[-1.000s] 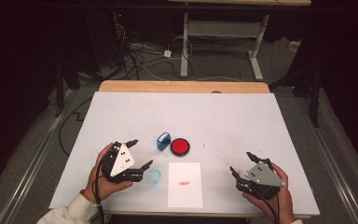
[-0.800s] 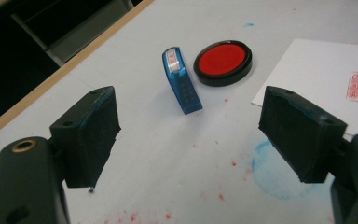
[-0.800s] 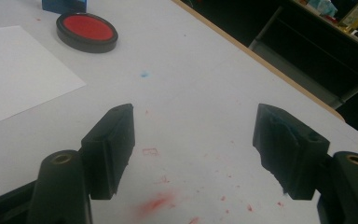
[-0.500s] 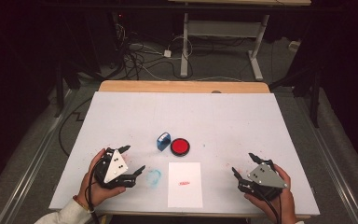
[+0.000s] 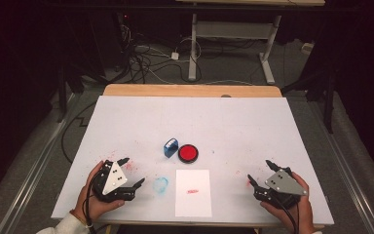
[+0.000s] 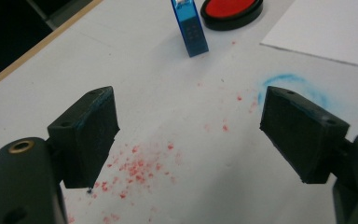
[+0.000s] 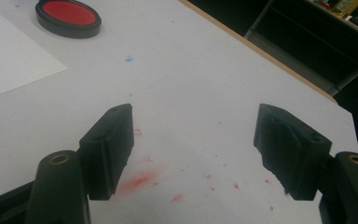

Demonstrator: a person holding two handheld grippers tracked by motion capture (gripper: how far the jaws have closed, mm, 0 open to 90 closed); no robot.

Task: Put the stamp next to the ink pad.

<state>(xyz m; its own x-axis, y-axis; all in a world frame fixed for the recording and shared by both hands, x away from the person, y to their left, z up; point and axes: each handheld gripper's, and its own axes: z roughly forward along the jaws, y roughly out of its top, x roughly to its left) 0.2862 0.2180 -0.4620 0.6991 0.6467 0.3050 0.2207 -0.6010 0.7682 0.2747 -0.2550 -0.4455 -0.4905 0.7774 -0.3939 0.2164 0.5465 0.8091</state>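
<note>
From the high view, the blue stamp (image 5: 170, 147) stood on the counter (image 5: 141, 122) touching the red ink pad (image 5: 188, 153), up and to the right of the left claw (image 5: 133, 171), with the stamped paper (image 5: 193, 192) just below them. The right claw (image 5: 260, 173) sat well off to the other side, so the left was nearer, I'd say. In the left claw view, the jaws gaped empty, the stamp dead ahead, tilted upright. Right claw view: jaws had just been opening, nothing between them, pad far off to the upper left.

On table: 1 blue stamp (image 5: 171, 147), 1 red ink pad (image 5: 188, 153), 1 paper sheet (image 5: 193, 192), 2 grippers – left (image 5: 130, 172), right (image 5: 260, 173).
</note>
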